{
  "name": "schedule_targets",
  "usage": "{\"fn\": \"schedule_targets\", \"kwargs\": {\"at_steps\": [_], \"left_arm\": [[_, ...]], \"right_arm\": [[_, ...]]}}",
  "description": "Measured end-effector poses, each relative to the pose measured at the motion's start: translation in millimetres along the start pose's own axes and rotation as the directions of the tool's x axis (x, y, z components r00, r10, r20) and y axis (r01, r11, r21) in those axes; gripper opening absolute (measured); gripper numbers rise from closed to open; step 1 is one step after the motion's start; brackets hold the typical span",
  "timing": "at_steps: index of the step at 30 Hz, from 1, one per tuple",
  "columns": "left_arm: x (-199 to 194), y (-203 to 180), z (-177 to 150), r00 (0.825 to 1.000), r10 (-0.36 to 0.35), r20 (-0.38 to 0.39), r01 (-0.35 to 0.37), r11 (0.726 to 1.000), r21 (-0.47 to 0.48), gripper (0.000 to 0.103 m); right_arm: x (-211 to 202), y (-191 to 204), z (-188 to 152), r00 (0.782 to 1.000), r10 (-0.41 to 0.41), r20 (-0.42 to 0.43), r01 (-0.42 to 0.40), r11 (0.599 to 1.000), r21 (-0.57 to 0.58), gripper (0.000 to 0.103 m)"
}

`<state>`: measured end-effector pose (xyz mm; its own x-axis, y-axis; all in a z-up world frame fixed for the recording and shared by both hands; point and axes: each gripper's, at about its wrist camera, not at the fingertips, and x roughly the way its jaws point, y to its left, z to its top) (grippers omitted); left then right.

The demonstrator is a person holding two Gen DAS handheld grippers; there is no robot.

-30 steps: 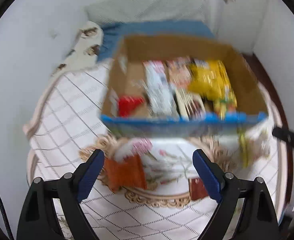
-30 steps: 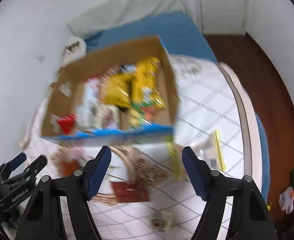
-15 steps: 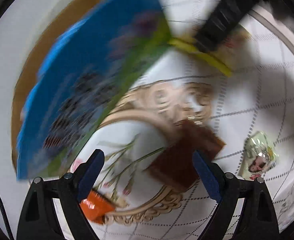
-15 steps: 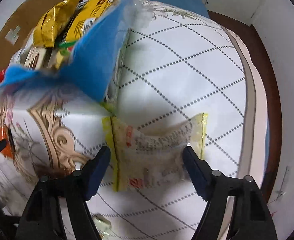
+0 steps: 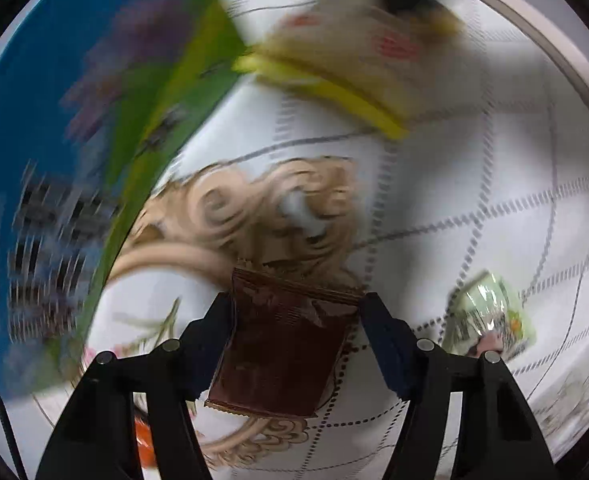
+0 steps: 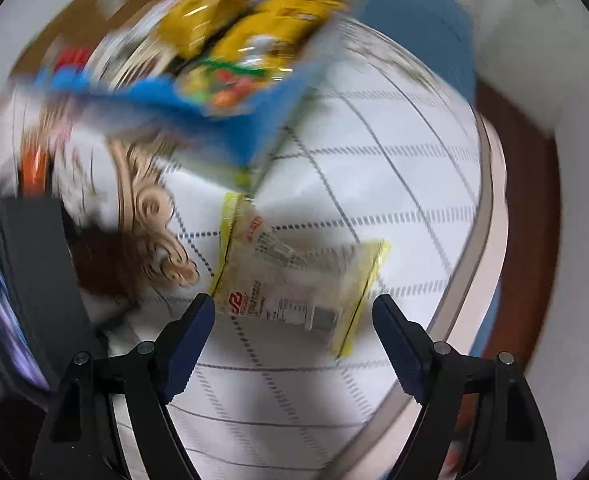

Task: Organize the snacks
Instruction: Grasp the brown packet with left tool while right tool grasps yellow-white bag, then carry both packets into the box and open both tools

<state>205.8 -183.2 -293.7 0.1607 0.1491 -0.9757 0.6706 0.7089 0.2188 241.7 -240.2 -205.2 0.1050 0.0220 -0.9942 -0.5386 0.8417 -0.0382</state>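
Note:
A brown snack packet (image 5: 282,340) lies flat on the patterned tablecloth, between the fingers of my left gripper (image 5: 294,320), which is open around it. A clear packet with yellow edges (image 6: 294,276) lies on the cloth just ahead of my right gripper (image 6: 292,324), which is open and empty. The same yellow-edged packet (image 5: 346,64) shows blurred at the top of the left wrist view. The blue cardboard box (image 6: 230,120) holds several snack bags, among them yellow ones (image 6: 254,28).
A small green-and-silver packet (image 5: 490,316) lies right of the left gripper. An orange packet (image 5: 144,440) lies under its left finger. The box wall (image 5: 74,160) fills the left. The table edge (image 6: 490,216) curves at the right, with wooden floor beyond.
My left gripper has moved down and forward so its fingers now flank the brown packet. My right gripper has drawn back a little from the yellow-edged packet. Both views are motion-blurred.

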Motion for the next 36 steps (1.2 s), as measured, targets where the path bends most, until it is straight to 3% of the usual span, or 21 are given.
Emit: {"fn": "schedule_targets", "kwargs": {"at_steps": [2, 6, 9, 12, 13, 15, 17, 18, 20, 24, 27, 33, 35, 36], "left_arm": [[1, 17, -5, 0.999, -0.048, -0.010, 0.046, 0.988, -0.147, 0.063], [4, 45, -22, 0.989, -0.148, -0.012, 0.131, 0.907, -0.401, 0.063], [8, 58, -33, 0.978, -0.211, 0.001, 0.180, 0.833, -0.523, 0.063], [11, 63, -37, 0.973, -0.230, 0.008, 0.193, 0.794, -0.576, 0.063], [12, 63, -37, 0.973, -0.229, 0.009, 0.192, 0.793, -0.579, 0.064], [11, 63, -38, 0.974, -0.225, 0.011, 0.190, 0.793, -0.579, 0.064], [13, 59, -41, 0.974, -0.224, 0.014, 0.190, 0.790, -0.583, 0.064], [12, 57, -42, 0.974, -0.225, 0.014, 0.190, 0.786, -0.588, 0.064], [16, 60, -51, 0.972, -0.233, 0.018, 0.197, 0.776, -0.599, 0.064], [22, 70, -68, 0.965, -0.262, 0.028, 0.220, 0.744, -0.631, 0.065], [27, 76, -71, 0.954, -0.298, 0.032, 0.248, 0.725, -0.642, 0.066], [26, 80, -80, 0.954, -0.297, 0.034, 0.250, 0.731, -0.635, 0.065], [21, 80, -83, 0.958, -0.285, 0.038, 0.241, 0.725, -0.645, 0.063], [19, 83, -86, 0.959, -0.280, 0.040, 0.236, 0.717, -0.655, 0.063]], "right_arm": [[5, 15, 5, 0.997, -0.074, 0.008, 0.074, 0.987, -0.143, 0.083], [21, 39, 12, 0.997, -0.068, -0.023, 0.056, 0.943, -0.327, 0.083], [41, 57, 11, 0.990, -0.126, -0.056, 0.087, 0.885, -0.457, 0.083], [62, 64, 11, 0.983, -0.165, -0.086, 0.101, 0.859, -0.502, 0.082], [65, 63, 11, 0.983, -0.152, -0.107, 0.080, 0.866, -0.493, 0.073], [70, 59, 16, 0.981, -0.125, -0.145, 0.052, 0.903, -0.427, 0.071], [69, 41, 23, 0.978, 0.019, -0.207, -0.060, 0.979, -0.194, 0.071], [69, 31, 24, 0.969, 0.106, -0.225, -0.125, 0.990, -0.071, 0.071], [73, 9, 19, 0.922, 0.303, -0.240, -0.252, 0.942, 0.221, 0.071], [73, -3, 7, 0.892, 0.417, -0.174, -0.321, 0.856, 0.406, 0.071], [65, -2, 4, 0.920, 0.365, -0.145, -0.286, 0.875, 0.390, 0.075], [53, 32, -17, 0.957, 0.248, -0.151, -0.214, 0.954, 0.212, 0.078], [58, 38, -21, 0.970, 0.170, -0.173, -0.140, 0.975, 0.174, 0.069], [60, 36, -23, 0.971, 0.166, -0.171, -0.131, 0.972, 0.197, 0.058]]}}
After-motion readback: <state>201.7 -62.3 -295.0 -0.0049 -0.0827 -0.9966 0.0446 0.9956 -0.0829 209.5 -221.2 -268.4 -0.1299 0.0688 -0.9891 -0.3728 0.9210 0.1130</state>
